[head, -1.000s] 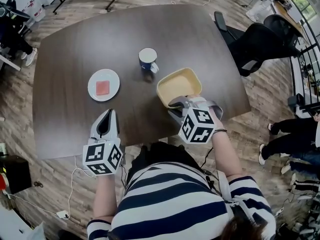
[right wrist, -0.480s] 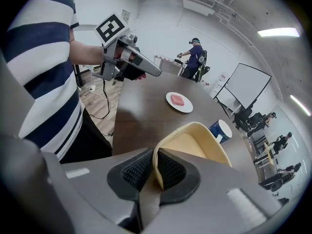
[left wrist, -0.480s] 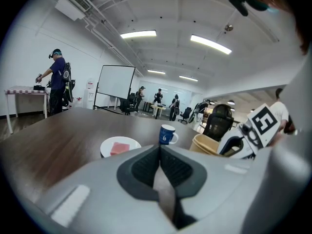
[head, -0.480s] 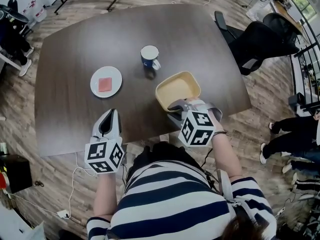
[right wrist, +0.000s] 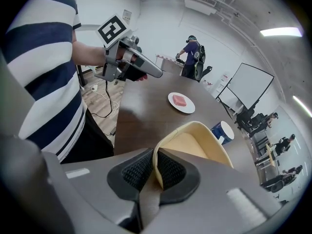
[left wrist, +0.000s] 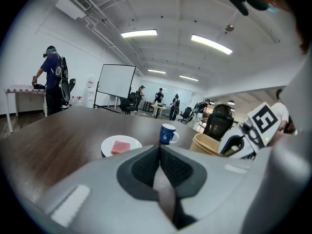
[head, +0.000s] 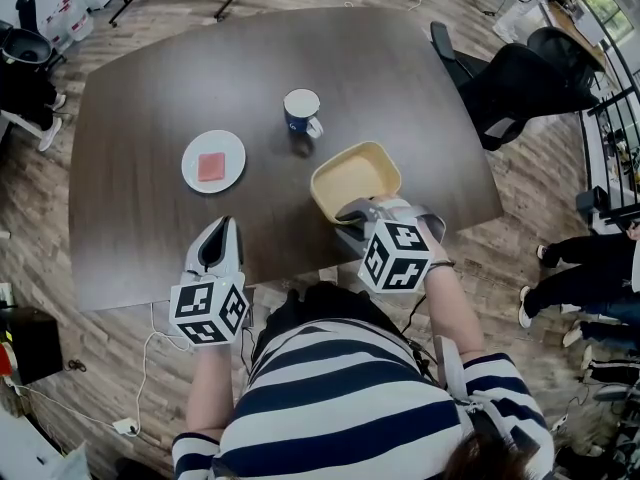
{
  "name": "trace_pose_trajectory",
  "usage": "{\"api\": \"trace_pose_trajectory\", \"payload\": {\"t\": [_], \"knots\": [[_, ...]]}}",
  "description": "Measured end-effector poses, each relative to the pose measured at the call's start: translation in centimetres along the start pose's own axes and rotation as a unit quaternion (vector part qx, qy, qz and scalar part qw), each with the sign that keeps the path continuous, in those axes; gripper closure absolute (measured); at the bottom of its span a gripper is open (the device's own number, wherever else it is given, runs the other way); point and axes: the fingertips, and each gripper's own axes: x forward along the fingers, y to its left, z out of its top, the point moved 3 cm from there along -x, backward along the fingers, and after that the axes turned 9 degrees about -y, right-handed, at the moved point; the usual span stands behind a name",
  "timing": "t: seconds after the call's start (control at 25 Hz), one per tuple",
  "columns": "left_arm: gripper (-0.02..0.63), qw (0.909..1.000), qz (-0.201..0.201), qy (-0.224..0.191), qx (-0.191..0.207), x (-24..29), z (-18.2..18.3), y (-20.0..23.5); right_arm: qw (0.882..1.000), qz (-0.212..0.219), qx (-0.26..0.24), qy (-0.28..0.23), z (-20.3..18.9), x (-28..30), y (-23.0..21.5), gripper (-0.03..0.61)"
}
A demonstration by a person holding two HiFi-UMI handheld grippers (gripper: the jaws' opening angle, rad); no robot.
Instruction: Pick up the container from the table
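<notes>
- You have a bright, evenly lit room; white ceiling light strips [left wrist: 139, 33] glow overhead in the left gripper view.
- The dark table [head: 150, 88] carries a soft sheen, and the mug [head: 301, 111] drops a short, soft shadow toward you.
- Both gripper views bend strongly at the edges and have black corners.
- Close to the lens, your left gripper [left wrist: 160, 147] and right gripper [right wrist: 155, 152] look soft, while the container [right wrist: 195, 140] rim stays fairly sharp.
- Your head view is crisp but curves at its borders.

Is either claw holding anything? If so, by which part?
The right claw is shut on the beige container, pinching the wall at its near rim. The left claw is shut, with nothing in it.
</notes>
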Motion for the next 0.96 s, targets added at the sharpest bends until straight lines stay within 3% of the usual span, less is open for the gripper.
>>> {"api": "trace_pose_trajectory", "payload": {"t": [0.96], "knots": [[0.614,0.9998,-0.018,0.008,0.000,1.1,-0.2,-0.8,1.000,0.002,0.009,-0.001,-0.1,0.0,-0.2,0.552]]}}
